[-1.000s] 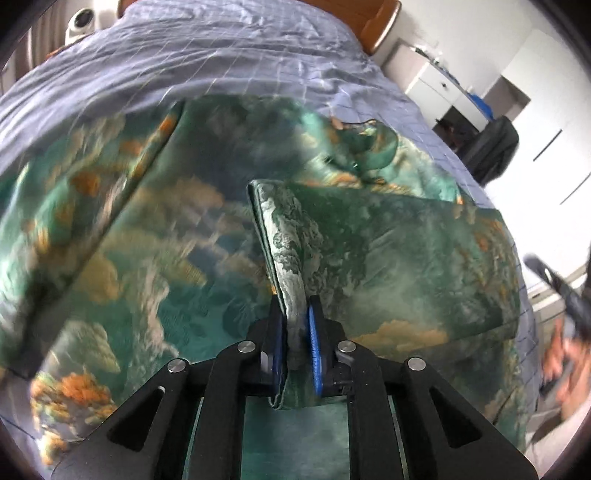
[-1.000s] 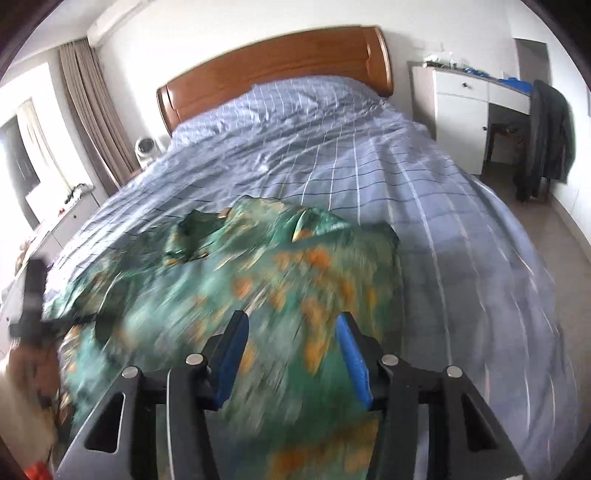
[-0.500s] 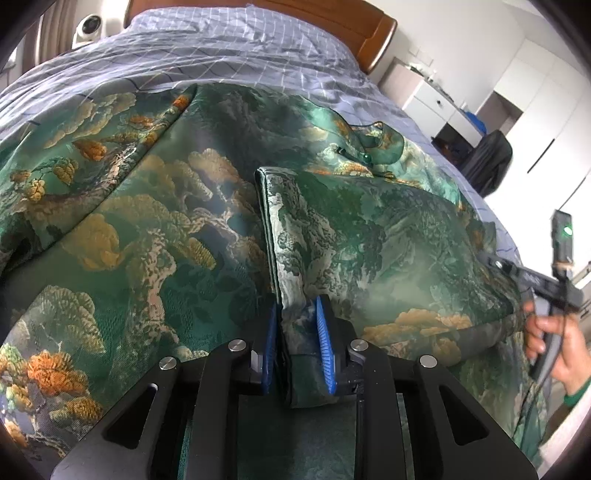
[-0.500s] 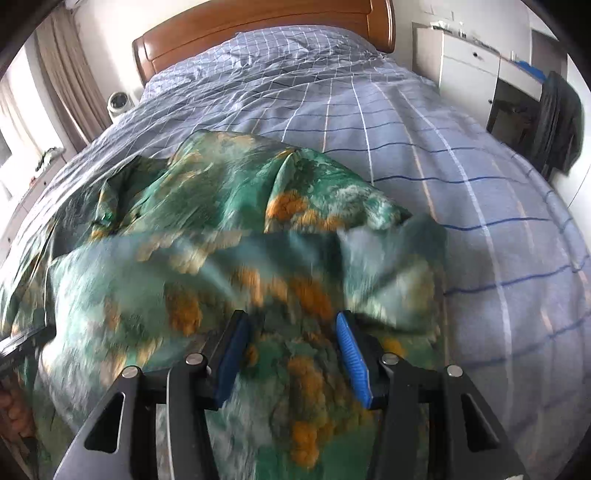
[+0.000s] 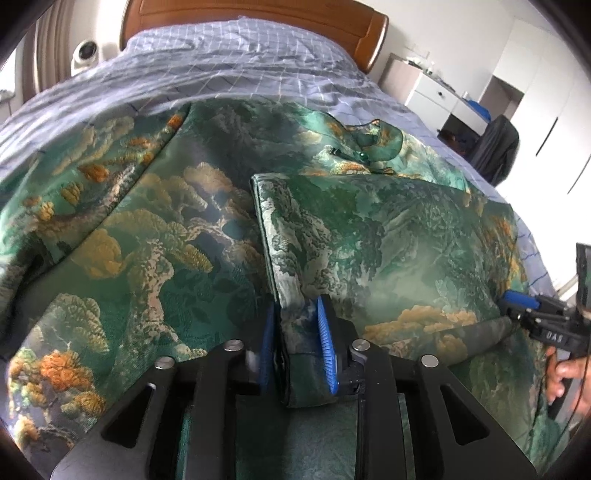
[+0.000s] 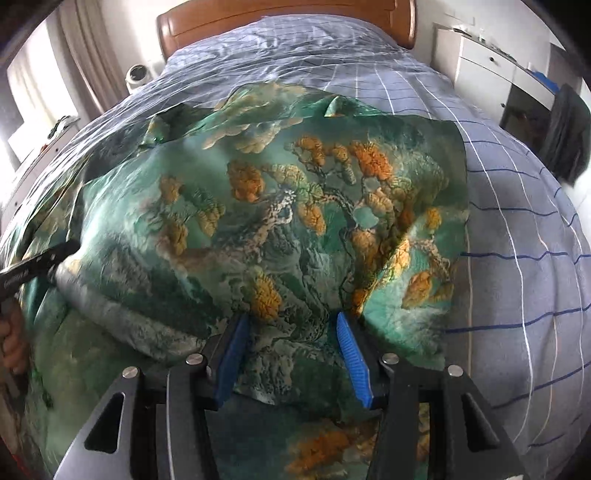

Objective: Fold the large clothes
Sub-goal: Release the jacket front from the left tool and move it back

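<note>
A large green garment (image 5: 147,236) printed with orange and gold trees lies spread on the bed. One part of it is folded over to the right, with its folded edge (image 5: 273,236) running toward me. My left gripper (image 5: 295,332) is shut on the near end of that folded edge. My right gripper (image 6: 291,343) is open, its blue fingers (image 6: 351,350) low over the garment (image 6: 280,206) near its right side, holding nothing. In the left wrist view the right gripper (image 5: 517,306) sits at the far right edge of the folded part.
The bed has a blue checked cover (image 6: 517,229) and a wooden headboard (image 5: 258,18). A white dresser (image 5: 436,92) and a dark jacket on a chair (image 5: 495,147) stand right of the bed. A small white device (image 5: 86,53) stands to the left of the headboard.
The right gripper came down and forward over the garment, which now lies flatter. The left gripper kept its hold on the folded edge and lowered toward the bed.
</note>
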`<state>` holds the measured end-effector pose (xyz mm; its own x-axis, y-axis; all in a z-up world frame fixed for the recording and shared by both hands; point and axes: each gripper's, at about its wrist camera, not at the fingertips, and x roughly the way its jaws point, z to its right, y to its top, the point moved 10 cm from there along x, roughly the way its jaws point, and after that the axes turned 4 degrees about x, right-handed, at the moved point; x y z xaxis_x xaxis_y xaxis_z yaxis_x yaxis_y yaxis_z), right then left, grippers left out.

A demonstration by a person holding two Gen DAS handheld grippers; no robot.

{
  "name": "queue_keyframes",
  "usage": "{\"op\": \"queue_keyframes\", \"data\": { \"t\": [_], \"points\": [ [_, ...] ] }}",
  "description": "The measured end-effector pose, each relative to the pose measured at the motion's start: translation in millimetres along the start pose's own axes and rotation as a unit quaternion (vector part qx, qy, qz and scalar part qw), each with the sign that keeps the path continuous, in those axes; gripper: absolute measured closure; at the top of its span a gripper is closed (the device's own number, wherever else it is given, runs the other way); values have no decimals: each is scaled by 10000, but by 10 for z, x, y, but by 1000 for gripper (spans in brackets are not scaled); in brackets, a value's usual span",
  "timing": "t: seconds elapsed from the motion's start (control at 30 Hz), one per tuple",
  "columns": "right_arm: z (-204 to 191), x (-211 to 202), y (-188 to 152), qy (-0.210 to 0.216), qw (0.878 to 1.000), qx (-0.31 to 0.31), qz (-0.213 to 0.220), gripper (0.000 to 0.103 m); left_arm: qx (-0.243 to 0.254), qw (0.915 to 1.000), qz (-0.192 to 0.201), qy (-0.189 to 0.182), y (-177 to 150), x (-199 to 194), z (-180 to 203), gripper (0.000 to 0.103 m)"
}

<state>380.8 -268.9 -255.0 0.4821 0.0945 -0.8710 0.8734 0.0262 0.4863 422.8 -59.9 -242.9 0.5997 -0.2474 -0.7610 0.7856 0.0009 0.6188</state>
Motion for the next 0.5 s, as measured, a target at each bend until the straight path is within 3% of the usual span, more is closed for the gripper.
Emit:
{"op": "queue_keyframes", "data": {
  "t": [0.03, 0.1, 0.17, 0.27, 0.5],
  "points": [
    [0, -11, 9, -47, 10000, 6, 22, 52, 49, 9999, 8, 90, -3, -35, 4, 71],
    [-9, -129, 21, -228, 9996, -25, 169, 52, 80, 9997, 52, 232, -19, -157, 10, 41],
    [-29, -298, 16, -402, 9986, 1, 345, 49, 85, 9994, 173, 274, -62, -359, 16, 23],
    [-102, -626, -81, -416, 9977, 133, 514, 28, 226, 9993, 182, 243, -195, -619, 29, 21],
    [-490, -1299, -536, -414, 9938, 210, 1006, 27, 285, 9986, 224, 398, -632, -1297, -110, 16]
  ]
}}
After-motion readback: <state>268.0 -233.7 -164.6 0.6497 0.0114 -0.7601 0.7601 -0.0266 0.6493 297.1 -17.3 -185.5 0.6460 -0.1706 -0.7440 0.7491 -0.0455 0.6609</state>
